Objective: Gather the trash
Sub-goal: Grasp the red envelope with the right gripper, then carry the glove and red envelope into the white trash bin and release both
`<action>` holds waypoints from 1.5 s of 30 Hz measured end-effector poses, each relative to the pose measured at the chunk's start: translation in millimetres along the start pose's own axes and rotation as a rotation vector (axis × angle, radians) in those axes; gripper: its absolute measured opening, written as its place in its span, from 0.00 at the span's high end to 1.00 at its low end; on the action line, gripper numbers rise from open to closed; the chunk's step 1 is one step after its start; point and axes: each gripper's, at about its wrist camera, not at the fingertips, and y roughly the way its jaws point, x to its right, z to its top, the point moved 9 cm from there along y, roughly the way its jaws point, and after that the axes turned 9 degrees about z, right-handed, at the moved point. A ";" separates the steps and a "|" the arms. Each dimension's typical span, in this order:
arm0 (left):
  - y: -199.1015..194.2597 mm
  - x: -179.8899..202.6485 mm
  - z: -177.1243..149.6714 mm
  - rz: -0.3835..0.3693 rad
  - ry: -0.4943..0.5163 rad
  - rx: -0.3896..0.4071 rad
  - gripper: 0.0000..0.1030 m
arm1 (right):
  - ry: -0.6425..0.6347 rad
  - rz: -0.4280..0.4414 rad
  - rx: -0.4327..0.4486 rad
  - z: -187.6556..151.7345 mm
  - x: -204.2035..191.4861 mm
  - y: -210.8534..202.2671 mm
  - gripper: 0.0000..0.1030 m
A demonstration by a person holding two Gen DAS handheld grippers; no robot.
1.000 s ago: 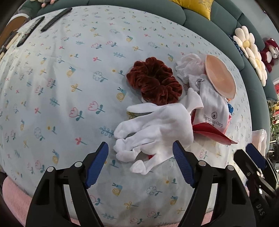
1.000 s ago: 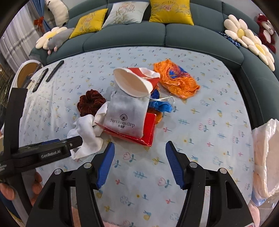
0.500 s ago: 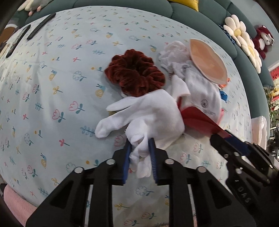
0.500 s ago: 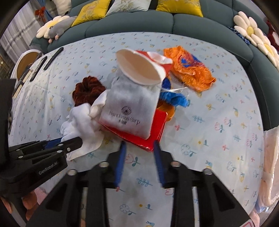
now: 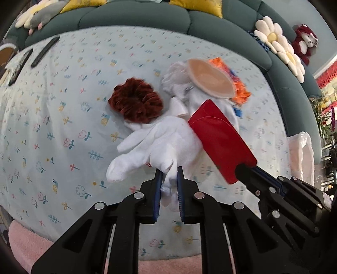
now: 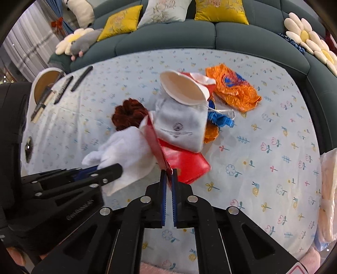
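Now glove (image 5: 160,143) pinched, red packet (image 6: 181,162) lifted

Living room at home, no question.

Big curved teal sofa (image 6: 168,40) wrapping round the far side, piled with yellow cushions (image 6: 219,10), a pale floral pillow (image 6: 164,10), daisy-shaped plushies (image 6: 309,40) and a red teddy (image 5: 305,42). Low round table under a pale blue flower-print cloth (image 6: 263,147), remote controls (image 6: 81,78) lying near its edge. Striped curtain (image 6: 27,42) tied back off to the left, pink fluffy rug (image 5: 27,248) below.
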 end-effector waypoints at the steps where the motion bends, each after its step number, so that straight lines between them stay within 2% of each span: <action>1: -5.4 4.3 0.9 -0.002 0.007 0.010 0.87 | 0.001 -0.001 0.011 1.5 -0.2 -5.6 0.97; 16: -101.3 87.9 19.9 -0.039 0.129 0.190 0.88 | 0.061 0.003 0.242 21.9 28.0 -125.9 0.99; 21: -125.5 124.8 24.4 -0.070 0.166 0.223 0.88 | 0.082 -0.018 0.330 25.3 53.8 -174.1 0.99; 26: -146.1 178.2 25.9 -0.097 0.236 0.260 0.88 | 0.122 -0.055 0.405 22.5 92.4 -218.5 0.99; 36: -151.5 277.1 6.7 -0.134 0.373 0.270 0.87 | 0.224 -0.153 0.495 -3.5 181.2 -283.5 0.99; 45: -136.3 350.5 -10.2 -0.172 0.458 0.248 0.87 | 0.330 -0.219 0.509 -36.4 260.3 -305.4 0.99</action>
